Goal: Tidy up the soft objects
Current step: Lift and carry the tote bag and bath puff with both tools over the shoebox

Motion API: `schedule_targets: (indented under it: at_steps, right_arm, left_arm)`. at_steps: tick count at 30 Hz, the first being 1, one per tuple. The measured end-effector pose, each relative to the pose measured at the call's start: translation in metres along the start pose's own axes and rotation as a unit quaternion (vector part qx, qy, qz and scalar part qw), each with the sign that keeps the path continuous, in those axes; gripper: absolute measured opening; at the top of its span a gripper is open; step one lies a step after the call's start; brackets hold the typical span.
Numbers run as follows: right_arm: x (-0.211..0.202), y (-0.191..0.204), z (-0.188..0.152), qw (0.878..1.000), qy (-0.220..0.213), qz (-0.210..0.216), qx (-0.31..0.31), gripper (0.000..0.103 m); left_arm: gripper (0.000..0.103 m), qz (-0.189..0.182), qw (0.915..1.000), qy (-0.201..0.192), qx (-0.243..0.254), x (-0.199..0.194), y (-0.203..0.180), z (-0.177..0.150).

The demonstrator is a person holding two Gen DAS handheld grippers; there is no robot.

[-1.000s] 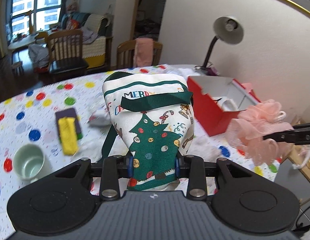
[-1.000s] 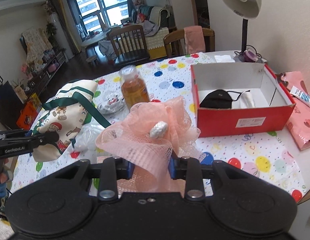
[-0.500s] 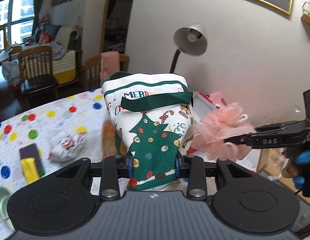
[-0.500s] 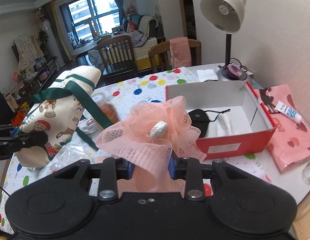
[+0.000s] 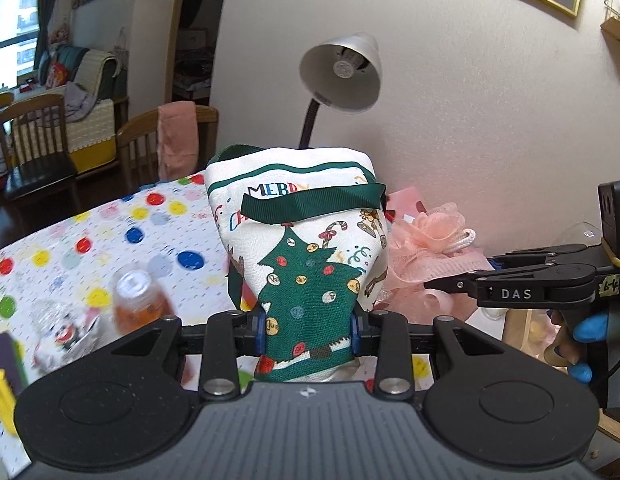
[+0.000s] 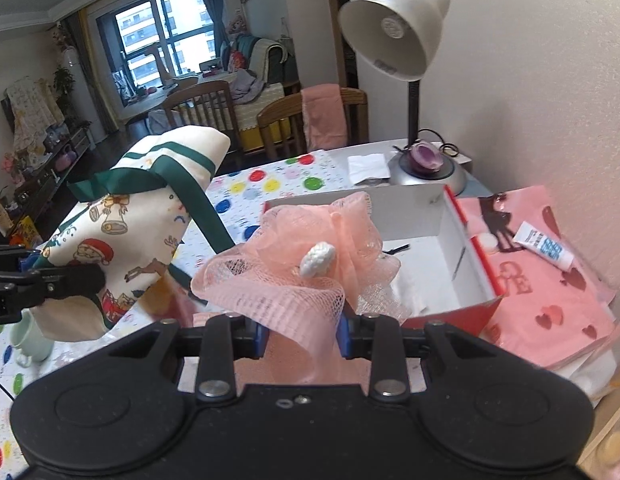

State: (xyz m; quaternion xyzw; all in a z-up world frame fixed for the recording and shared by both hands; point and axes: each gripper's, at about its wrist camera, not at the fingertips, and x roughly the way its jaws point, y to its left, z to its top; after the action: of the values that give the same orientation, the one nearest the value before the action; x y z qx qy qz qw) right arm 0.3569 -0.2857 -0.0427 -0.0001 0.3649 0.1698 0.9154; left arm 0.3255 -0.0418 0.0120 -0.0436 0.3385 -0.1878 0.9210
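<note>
The left gripper [image 5: 308, 330] is closed on the bag [image 5: 306, 264], a white cloth bag with a Christmas tree print and a green strap [image 5: 310, 206]. The bag stands up between the two fingers, and its bottom part is pressed by the blue pads. It is held in the air above the dotted tablecloth [image 5: 110, 236].

The right gripper [image 6: 301, 330] is closed on the sponge [image 6: 306, 256], a pink mesh bath sponge with a white cord loop [image 6: 318, 258]. The sponge sits between the fingers and spreads out over them. It is in front of the red box [image 6: 450, 312], which is open on the table. The bag is at the left of the sponge, near it. A lamp [image 6: 398, 36] stands behind the box.
</note>
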Motion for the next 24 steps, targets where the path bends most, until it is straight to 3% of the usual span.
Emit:
schedule_targets:
  at_steps: [10, 18, 24]
  right_arm:
    - [0.026, -0.055, 0.025, 0.999, -0.002, -0.034, -0.005, 0.032]
    - [0.055, -0.093, 0.041, 0.998, 0.009, -0.057, -0.017, 0.032]
    - [0.078, -0.111, 0.047, 0.998, 0.024, -0.061, -0.022, 0.032]
  left_arm:
    - [0.035, -0.014, 0.9997, 0.007, 0.019, 0.059, -0.035, 0.033]
    - [0.035, -0.028, 0.9994, 0.02, 0.005, 0.115, -0.043, 0.041]
    - [0.035, -0.016, 0.999, 0.041, 0.004, 0.153, -0.048, 0.043]
